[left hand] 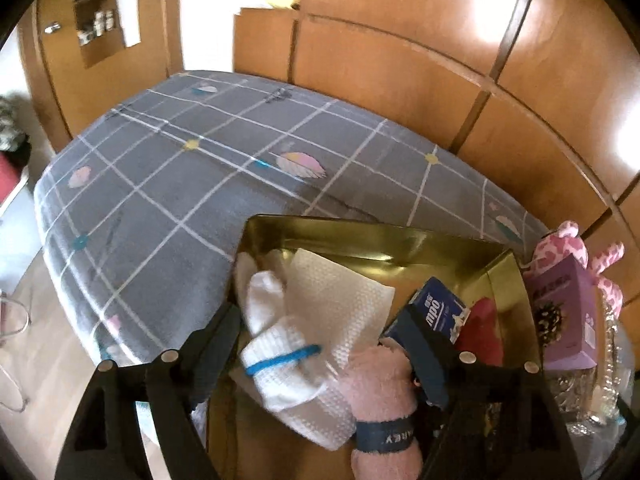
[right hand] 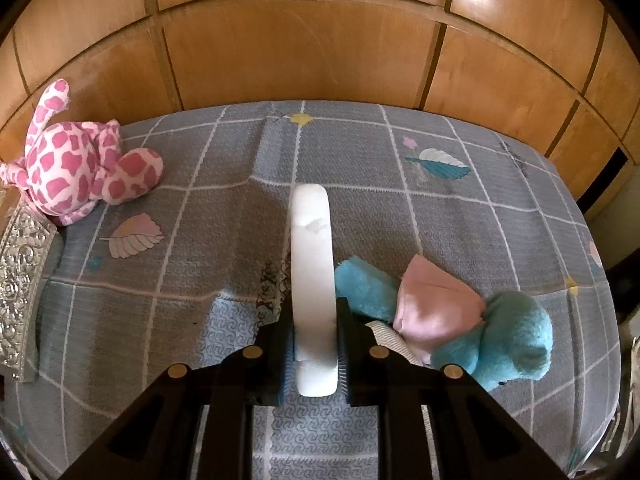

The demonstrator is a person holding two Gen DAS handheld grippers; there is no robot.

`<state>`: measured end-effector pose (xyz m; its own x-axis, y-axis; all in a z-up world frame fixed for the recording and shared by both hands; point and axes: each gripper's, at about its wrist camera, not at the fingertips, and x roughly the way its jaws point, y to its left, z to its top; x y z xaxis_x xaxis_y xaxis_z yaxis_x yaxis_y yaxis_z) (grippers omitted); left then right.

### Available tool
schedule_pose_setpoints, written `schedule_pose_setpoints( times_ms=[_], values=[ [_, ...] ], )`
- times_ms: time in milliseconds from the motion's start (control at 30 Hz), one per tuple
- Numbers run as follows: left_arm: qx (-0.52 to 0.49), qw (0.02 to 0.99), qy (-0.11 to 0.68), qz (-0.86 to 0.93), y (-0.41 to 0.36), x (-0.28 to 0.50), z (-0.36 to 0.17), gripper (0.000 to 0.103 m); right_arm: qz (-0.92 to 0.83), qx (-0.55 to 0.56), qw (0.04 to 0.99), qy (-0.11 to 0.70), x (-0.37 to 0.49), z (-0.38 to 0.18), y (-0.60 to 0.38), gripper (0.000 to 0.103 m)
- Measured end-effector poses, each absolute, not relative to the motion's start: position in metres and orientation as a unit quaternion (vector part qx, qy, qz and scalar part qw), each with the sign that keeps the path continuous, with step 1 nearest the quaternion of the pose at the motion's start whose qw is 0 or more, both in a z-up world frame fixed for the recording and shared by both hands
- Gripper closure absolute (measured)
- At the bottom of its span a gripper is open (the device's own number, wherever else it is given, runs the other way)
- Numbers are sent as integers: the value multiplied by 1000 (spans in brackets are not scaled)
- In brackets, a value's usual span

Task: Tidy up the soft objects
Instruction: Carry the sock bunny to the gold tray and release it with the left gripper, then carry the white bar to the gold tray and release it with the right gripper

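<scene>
In the left wrist view my left gripper (left hand: 320, 332) is open above a gold box (left hand: 400, 240) on the bed. The box holds a white rolled sock with a blue band (left hand: 276, 356), a white cloth (left hand: 340, 300), a pink rolled towel (left hand: 384, 404), a blue carton (left hand: 436, 312) and something red (left hand: 484, 332). In the right wrist view my right gripper (right hand: 314, 336) is shut on a white foam slab (right hand: 312, 264), held edge-up above the bed. A blue plush toy in a pink garment (right hand: 480, 332) lies just to its right. A pink-spotted plush giraffe (right hand: 76, 164) lies at far left.
The bed has a grey checked sheet (left hand: 180, 184) against a wooden panelled wall (right hand: 300, 48). A purple box (left hand: 568, 312) and the giraffe (left hand: 560, 248) sit right of the gold box. A silver embossed box (right hand: 20, 280) lies at the bed's left edge.
</scene>
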<state>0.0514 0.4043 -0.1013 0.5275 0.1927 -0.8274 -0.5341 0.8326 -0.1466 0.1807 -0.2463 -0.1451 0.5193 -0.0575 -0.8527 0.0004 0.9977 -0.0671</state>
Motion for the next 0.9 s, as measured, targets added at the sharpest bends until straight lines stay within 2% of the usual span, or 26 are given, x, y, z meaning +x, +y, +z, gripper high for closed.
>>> schedule_pose_setpoints(
  times_ms=[233,567,900],
  values=[
    [-230,866,391,208,382,7,-88,21,-27,-21,871,490,179,-143,-245,86],
    [-204,875,413,151,317,-16,-101,21,-49,27,866,497,200,-132,-254,86],
    [-211,876,419,115,291,-25,-101,21,-5,21,891,453,243,-64,-195,86]
  ],
)
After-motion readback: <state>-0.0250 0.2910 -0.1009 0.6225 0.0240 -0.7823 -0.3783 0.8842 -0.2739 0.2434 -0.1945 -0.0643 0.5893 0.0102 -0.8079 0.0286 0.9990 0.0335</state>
